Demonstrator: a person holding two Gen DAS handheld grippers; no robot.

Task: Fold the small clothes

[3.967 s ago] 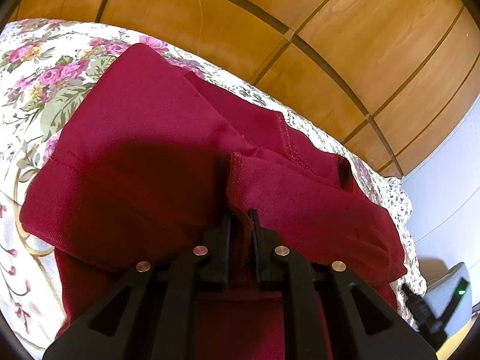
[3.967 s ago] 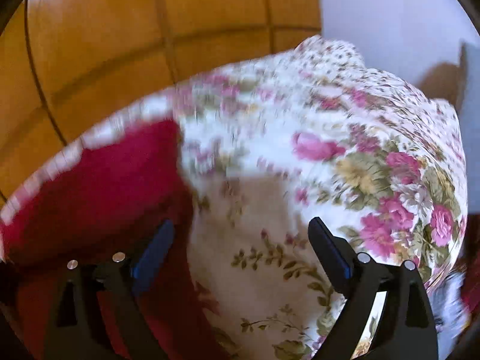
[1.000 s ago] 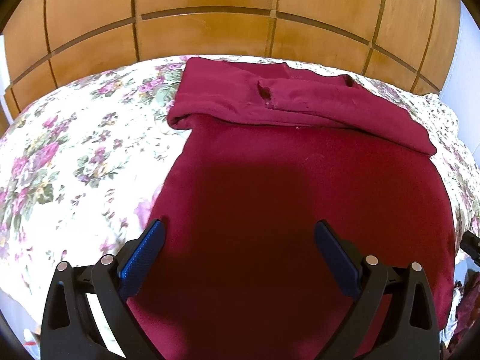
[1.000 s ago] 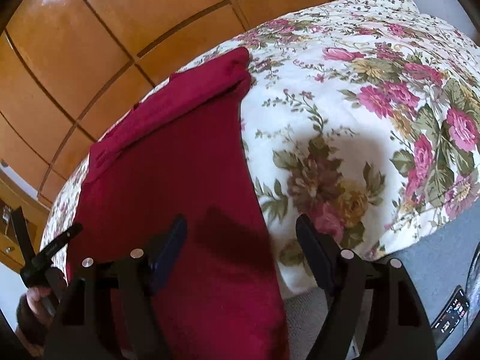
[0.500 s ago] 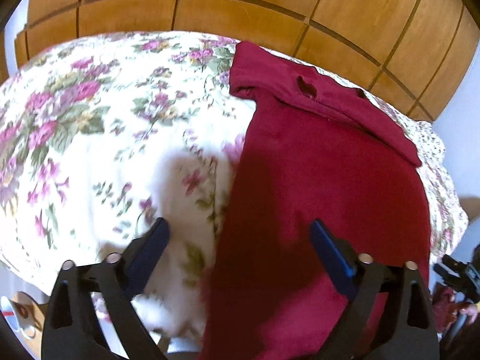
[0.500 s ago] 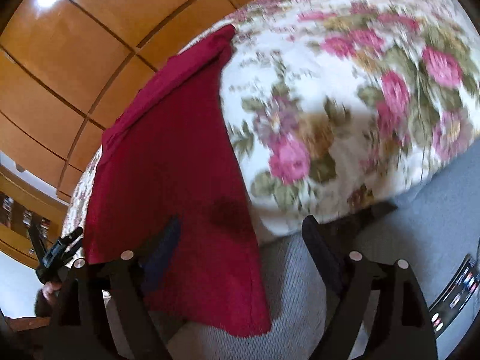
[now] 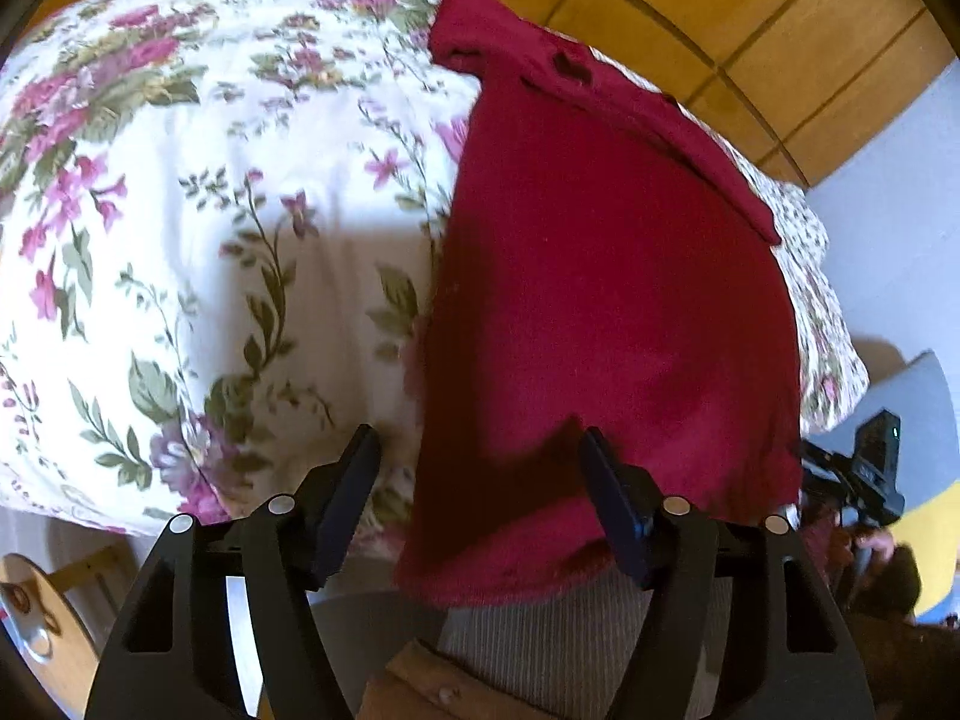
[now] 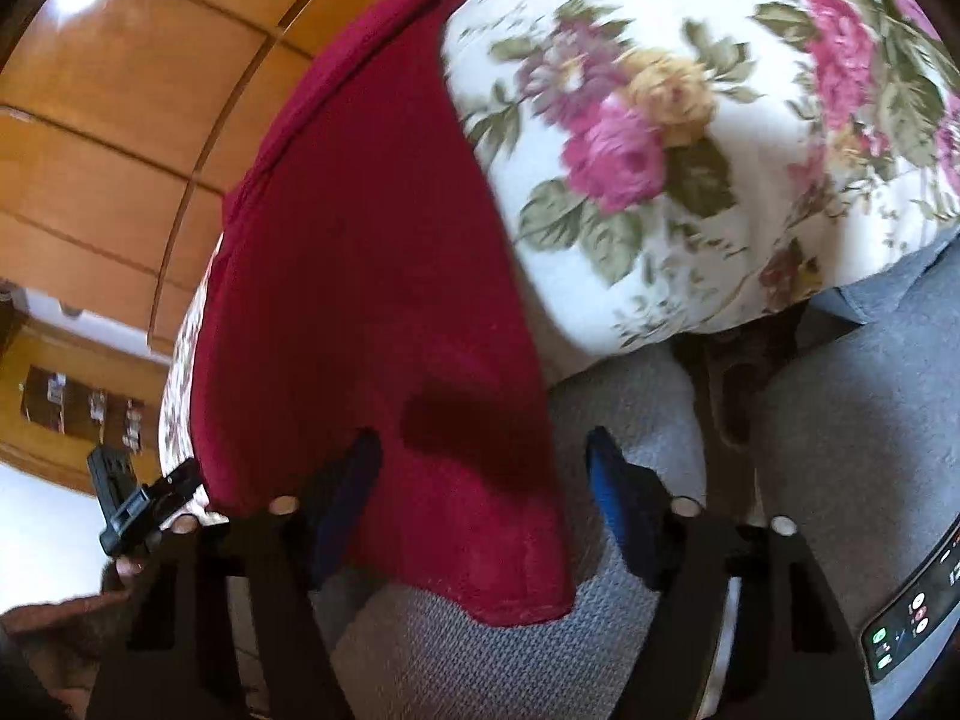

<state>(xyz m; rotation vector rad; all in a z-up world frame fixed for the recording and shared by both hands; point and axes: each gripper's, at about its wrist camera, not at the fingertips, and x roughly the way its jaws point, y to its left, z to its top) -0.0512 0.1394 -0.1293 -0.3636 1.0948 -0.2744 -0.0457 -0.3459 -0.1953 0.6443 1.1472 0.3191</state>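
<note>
Dark red garment point(image 7: 600, 276) lies flat on floral bedspread point(image 7: 198, 228), near hem hanging over the bed edge, top folded strip toward wooden panel wall point(image 7: 750, 12). Left gripper point(image 7: 480, 468) and right gripper point(image 8: 483, 468) each straddle a hem corner, jaws just closing in but still spread, pads not pressing cloth. Grey ribbed fabric point(image 8: 456, 642) below hem; phone point(image 8: 912, 618) at right edge.

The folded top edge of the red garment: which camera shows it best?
The left wrist view: the folded top edge runs whole across the red garment. The right wrist view shows only a foreshortened strip of it.
</note>
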